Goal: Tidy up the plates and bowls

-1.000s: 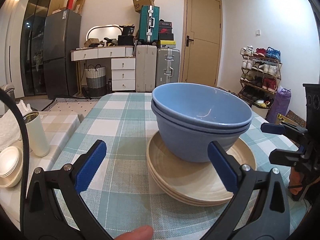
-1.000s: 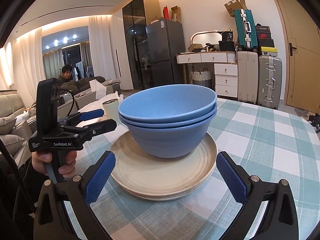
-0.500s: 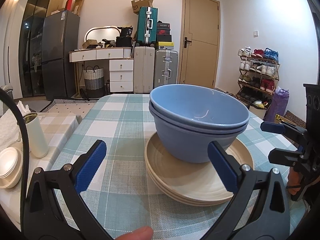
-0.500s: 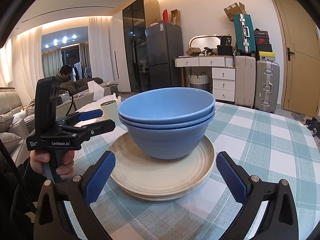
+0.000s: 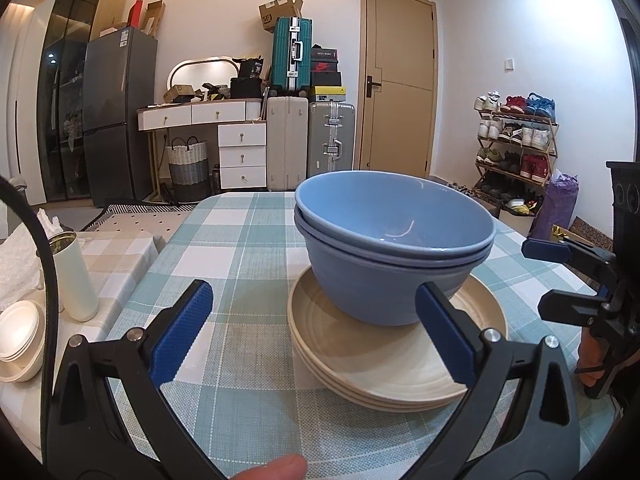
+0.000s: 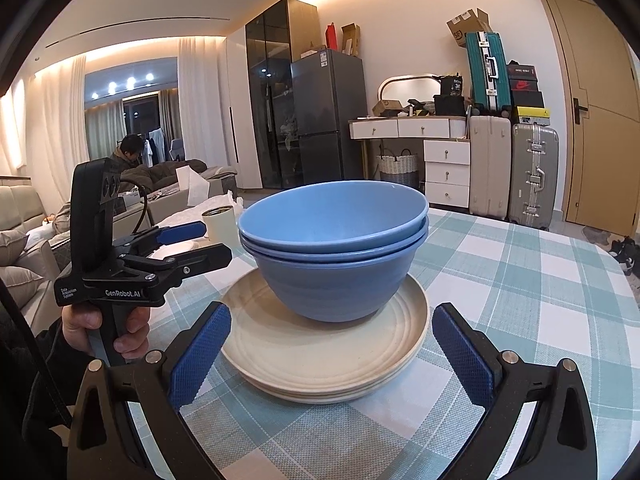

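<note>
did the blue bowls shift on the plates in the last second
No. The blue bowls sit on the same spot of the cream plates, toward their far side, as earlier; plates and checked tablecloth squares line up alike.

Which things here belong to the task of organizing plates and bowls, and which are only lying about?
Belong to the job:
blue bowls, nested
beige plates, stacked under them
left gripper, open
right gripper, open

Just lying about:
cup
white bowls
suitcases
shoe rack
</note>
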Demonstrator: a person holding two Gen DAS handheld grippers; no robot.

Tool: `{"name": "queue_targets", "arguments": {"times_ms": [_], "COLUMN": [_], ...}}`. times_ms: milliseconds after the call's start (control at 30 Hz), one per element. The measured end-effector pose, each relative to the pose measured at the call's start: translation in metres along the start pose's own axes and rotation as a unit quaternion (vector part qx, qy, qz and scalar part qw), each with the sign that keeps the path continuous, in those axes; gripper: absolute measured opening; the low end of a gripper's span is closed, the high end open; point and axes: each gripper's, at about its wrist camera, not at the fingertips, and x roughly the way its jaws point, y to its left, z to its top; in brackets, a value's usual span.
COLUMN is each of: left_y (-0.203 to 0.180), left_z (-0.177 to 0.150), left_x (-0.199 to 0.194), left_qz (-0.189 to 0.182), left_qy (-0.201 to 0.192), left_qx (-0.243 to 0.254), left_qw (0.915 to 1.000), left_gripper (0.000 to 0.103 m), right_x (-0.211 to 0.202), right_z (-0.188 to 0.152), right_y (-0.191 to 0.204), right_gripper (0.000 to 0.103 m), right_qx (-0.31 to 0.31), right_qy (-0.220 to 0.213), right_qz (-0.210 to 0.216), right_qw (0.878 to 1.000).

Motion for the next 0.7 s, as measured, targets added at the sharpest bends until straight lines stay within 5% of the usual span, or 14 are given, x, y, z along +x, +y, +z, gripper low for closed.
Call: {"name": "queue_targets", "arguments": {"times_ms": [700], "left_y": [0.0015], "left_z": [-0.0002], "left_x": [-0.0011], "left_qz": [0.001], "left_qy": [0.0], "left_qx": [0.0], "left_qw": [1.0], "left_gripper": [0.101], "right_x": [-0.0003], "right_z": [0.0001], "right_y": [0.0007], "right_gripper": [0.103], "right_qx": [0.0], "right_qy": [0.001], "right_qz": [0.0], "right_qw": [1.0]}}
